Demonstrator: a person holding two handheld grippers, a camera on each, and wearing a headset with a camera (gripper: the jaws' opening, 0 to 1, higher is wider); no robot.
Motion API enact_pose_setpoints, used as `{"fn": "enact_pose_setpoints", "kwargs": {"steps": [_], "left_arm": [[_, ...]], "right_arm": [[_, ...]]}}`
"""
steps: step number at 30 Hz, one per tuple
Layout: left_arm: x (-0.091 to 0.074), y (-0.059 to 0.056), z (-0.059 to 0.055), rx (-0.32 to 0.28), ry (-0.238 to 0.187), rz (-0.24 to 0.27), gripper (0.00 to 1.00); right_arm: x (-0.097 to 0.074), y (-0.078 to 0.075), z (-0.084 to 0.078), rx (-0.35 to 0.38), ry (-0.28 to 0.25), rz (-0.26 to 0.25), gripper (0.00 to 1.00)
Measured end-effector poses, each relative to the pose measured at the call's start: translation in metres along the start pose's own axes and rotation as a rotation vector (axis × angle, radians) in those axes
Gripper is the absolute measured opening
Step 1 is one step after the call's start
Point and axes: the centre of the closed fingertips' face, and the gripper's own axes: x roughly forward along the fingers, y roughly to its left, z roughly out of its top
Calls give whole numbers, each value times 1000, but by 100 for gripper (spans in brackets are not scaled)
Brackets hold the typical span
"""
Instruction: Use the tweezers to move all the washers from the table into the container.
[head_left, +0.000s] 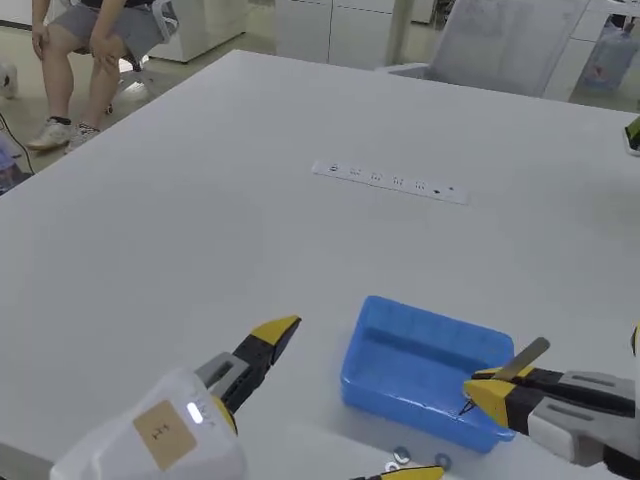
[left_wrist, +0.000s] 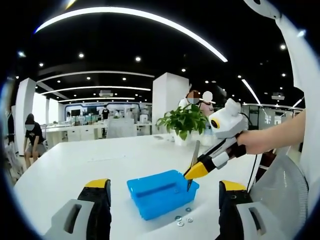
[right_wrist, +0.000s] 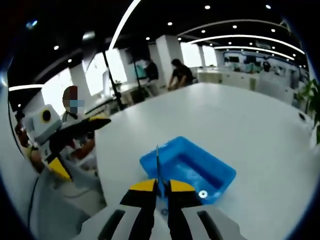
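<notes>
A blue container (head_left: 425, 365) sits near the table's front edge. Two washers (head_left: 400, 458) lie on the table just in front of it, seen as a small cluster of washers (left_wrist: 181, 220) in the left gripper view. My right gripper (head_left: 497, 393) is shut on thin metal tweezers (head_left: 522, 360), whose tip hangs over the container's near right wall. From the right gripper (right_wrist: 161, 186) the tweezers (right_wrist: 157, 165) point into the container (right_wrist: 187, 167), and one washer (right_wrist: 202, 193) appears to lie at its near corner. My left gripper (head_left: 345, 400) stands open, facing the container (left_wrist: 160, 192).
A white power strip (head_left: 390, 182) lies mid-table. A person sits on a chair (head_left: 90, 40) beyond the far left edge, and a grey chair (head_left: 510, 45) stands at the back right. A potted plant (left_wrist: 185, 122) stands further along the table. Bare tabletop (head_left: 200, 230) spreads to the left.
</notes>
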Motion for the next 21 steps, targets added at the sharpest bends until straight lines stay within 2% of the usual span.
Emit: {"fn": "enact_pose_setpoints", "kwargs": {"steps": [5, 10, 13, 17, 21], "left_arm": [[0, 0, -1, 9, 11, 2, 90], [0, -1, -2, 10, 17, -3, 90], [1, -2, -3, 15, 21, -6, 89], [1, -1, -4, 16, 26, -5, 89], [0, -2, -4, 13, 28, -10, 89]], "right_arm": [[8, 7, -22, 15, 24, 9, 5], [19, 11, -40, -42, 49, 7, 5], [22, 10, -44, -83, 57, -19, 5], [24, 8, -44, -134, 34, -58, 5], [28, 8, -51, -134, 65, -61, 6]]}}
